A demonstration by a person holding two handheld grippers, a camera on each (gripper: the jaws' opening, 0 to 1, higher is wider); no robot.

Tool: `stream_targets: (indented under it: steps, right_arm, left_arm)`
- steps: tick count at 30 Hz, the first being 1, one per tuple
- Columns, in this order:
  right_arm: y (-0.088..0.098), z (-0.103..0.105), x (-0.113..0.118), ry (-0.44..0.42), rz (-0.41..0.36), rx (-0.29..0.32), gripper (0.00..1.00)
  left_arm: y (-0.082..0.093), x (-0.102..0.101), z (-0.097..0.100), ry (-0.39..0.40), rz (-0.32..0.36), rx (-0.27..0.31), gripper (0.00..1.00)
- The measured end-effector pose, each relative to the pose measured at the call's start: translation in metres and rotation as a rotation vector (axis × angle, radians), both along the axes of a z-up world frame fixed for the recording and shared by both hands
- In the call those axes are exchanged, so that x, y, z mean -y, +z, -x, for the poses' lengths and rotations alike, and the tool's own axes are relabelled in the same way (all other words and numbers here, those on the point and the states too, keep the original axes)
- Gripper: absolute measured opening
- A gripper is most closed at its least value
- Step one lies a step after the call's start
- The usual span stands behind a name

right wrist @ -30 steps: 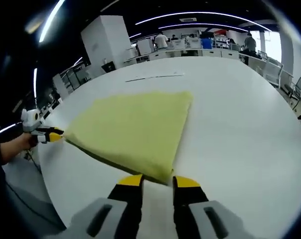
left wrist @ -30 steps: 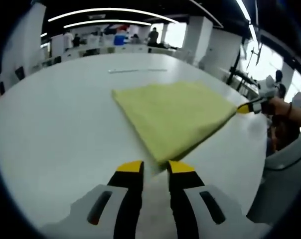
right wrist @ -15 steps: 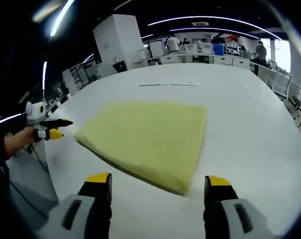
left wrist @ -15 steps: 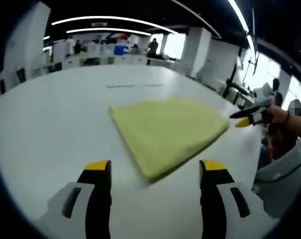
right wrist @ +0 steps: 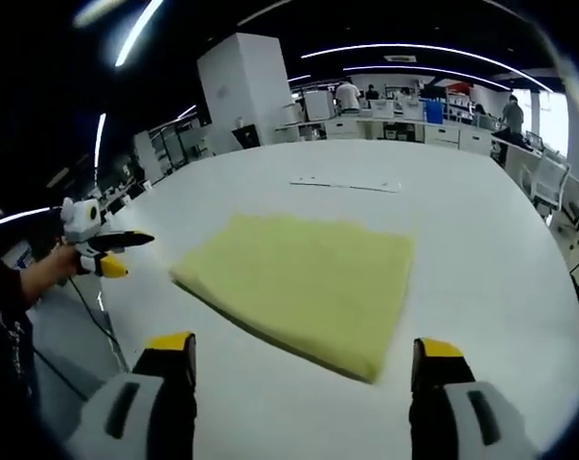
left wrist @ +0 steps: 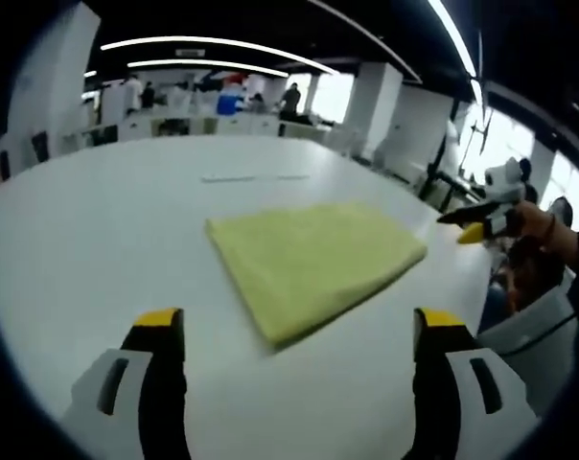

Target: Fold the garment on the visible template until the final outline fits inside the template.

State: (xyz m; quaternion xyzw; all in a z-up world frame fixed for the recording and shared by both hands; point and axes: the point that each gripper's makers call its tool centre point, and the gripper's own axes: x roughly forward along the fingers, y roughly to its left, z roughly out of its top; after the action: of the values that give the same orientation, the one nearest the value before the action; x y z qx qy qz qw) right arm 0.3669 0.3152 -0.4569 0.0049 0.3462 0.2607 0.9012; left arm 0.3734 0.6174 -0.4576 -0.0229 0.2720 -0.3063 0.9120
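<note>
Two pairs of yellow-tipped jaws stand spread wide and hold nothing as I look along them at a folded yellow garment (left wrist: 313, 261) lying flat on a white table (left wrist: 88, 249). From my left gripper (left wrist: 299, 331), one corner of the garment points back toward the gap between the jaws, with bare tabletop between the tips and the cloth. From my right gripper (right wrist: 304, 353), the garment (right wrist: 304, 286) shows as a neat, layered rectangle, its near corner lying closer to the right-hand jaw, again apart from both tips. Beyond the garment's right edge in the left gripper view, my right gripper (left wrist: 470, 224) hovers off the table's rim in a hand (left wrist: 534, 222), its jaws parted and clear of the cloth. Beyond the garment's left edge in the right gripper view, my left gripper (right wrist: 122, 252) is held the same way in a hand (right wrist: 50, 268), jaws apart, near the table (right wrist: 500, 259) edge but not touching the fabric. Past the garment's far edge a thin pale strip (right wrist: 345, 184) lies on the tabletop, well apart from the cloth. Farther back, an open-plan room holds desks and several standing people under curved ceiling lights (left wrist: 208, 43).
</note>
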Motion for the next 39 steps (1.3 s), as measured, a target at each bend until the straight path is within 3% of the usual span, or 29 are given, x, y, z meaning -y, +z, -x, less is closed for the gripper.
stream_targets:
  steps: [11, 15, 23, 39]
  right_arm:
    - [0.021, 0.009, -0.006, -0.004, 0.001, 0.052, 0.99]
    - [0.020, 0.014, -0.005, 0.007, 0.031, 0.060, 0.99]
    - [0.018, 0.017, -0.002, 0.002, 0.040, 0.073, 0.99]
    - [0.017, 0.023, 0.003, -0.007, 0.046, 0.104, 0.99]
  left_arm:
    - [0.014, 0.006, 0.010, -0.010, -0.046, 0.037, 0.99]
    - [0.020, 0.007, 0.010, -0.015, -0.066, 0.068, 0.99]
    - [0.019, 0.007, 0.015, -0.013, -0.097, 0.060, 0.99]
    - [0.027, -0.005, 0.018, 0.045, -0.074, 0.075, 0.99]
